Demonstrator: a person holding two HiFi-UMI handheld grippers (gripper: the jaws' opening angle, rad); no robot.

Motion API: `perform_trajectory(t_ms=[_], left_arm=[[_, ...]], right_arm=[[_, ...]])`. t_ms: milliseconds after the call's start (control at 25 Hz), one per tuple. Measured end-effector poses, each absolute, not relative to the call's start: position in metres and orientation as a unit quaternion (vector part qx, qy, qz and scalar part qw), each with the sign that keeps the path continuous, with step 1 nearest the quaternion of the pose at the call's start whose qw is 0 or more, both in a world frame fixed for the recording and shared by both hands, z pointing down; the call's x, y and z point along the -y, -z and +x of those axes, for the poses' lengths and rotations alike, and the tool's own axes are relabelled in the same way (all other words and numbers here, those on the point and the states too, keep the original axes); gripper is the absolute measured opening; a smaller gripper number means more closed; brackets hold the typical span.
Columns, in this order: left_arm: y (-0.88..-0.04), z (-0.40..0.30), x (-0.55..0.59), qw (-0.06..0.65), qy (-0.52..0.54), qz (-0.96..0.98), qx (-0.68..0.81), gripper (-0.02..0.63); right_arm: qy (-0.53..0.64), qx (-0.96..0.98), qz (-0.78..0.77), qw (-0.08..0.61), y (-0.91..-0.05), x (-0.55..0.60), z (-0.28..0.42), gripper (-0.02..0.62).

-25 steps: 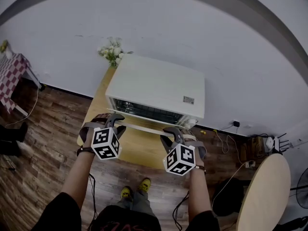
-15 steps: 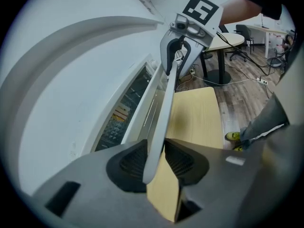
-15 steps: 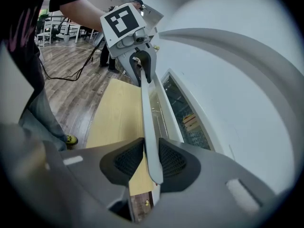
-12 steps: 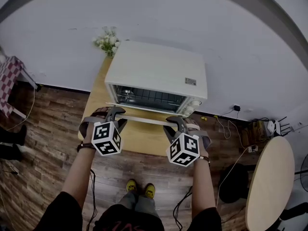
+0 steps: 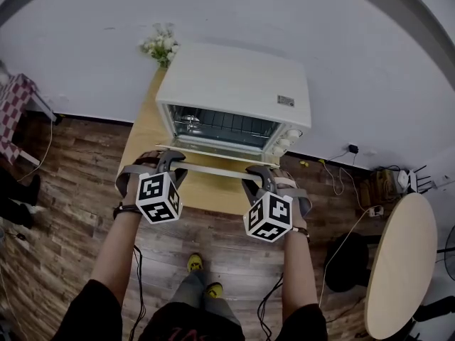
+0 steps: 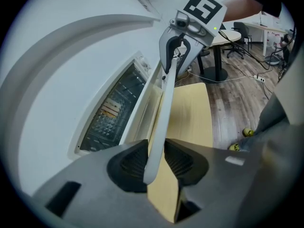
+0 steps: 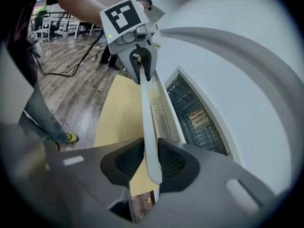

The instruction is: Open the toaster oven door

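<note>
A white toaster oven (image 5: 234,91) stands on a light wooden table (image 5: 142,148). Its door hangs open and tipped forward, so the rack inside (image 5: 220,128) shows. The door's long white handle bar (image 5: 213,170) runs between my two grippers. My left gripper (image 5: 173,163) is shut on the bar's left end, and its jaws have just closed a little further on the bar. My right gripper (image 5: 259,178) is shut on the right end. In the left gripper view the bar (image 6: 164,103) sits between the pads of the left gripper (image 6: 154,163). The right gripper view shows the same handle bar (image 7: 145,118) pinched by the right gripper (image 7: 151,163).
A vase of white flowers (image 5: 160,45) stands behind the oven at the table's far left corner. A round table (image 5: 398,275) is at the right, and a checked cloth (image 5: 11,105) at the left. Cables lie on the wood floor, and a person's feet (image 5: 195,263) are below.
Both grippers have drawn the handle toward me and downward. The door has swung further open, and more of the oven's inside shows.
</note>
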State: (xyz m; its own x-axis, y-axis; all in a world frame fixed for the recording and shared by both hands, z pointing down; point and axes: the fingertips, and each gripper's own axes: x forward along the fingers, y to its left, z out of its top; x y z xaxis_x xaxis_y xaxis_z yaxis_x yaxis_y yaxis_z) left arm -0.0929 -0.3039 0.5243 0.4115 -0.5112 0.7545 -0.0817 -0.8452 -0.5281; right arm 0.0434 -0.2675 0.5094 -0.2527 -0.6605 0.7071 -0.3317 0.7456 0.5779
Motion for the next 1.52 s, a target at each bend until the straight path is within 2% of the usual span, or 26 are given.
perform_trajectory(t_ms=[1200,1520], left_arm=[[-0.567,-0.100,0.266,0.243,0.509,-0.803,-0.192,0.104],[-0.581,-0.103,0.257,0.267,0.515,-0.791,-0.194,0.101]], right_arm=[[0.192,0.763,0.330,0.522,-0.554,0.230,0.035,0.101],[0.200,0.766,0.326,0.517,-0.570,0.218,0.031,0.133]])
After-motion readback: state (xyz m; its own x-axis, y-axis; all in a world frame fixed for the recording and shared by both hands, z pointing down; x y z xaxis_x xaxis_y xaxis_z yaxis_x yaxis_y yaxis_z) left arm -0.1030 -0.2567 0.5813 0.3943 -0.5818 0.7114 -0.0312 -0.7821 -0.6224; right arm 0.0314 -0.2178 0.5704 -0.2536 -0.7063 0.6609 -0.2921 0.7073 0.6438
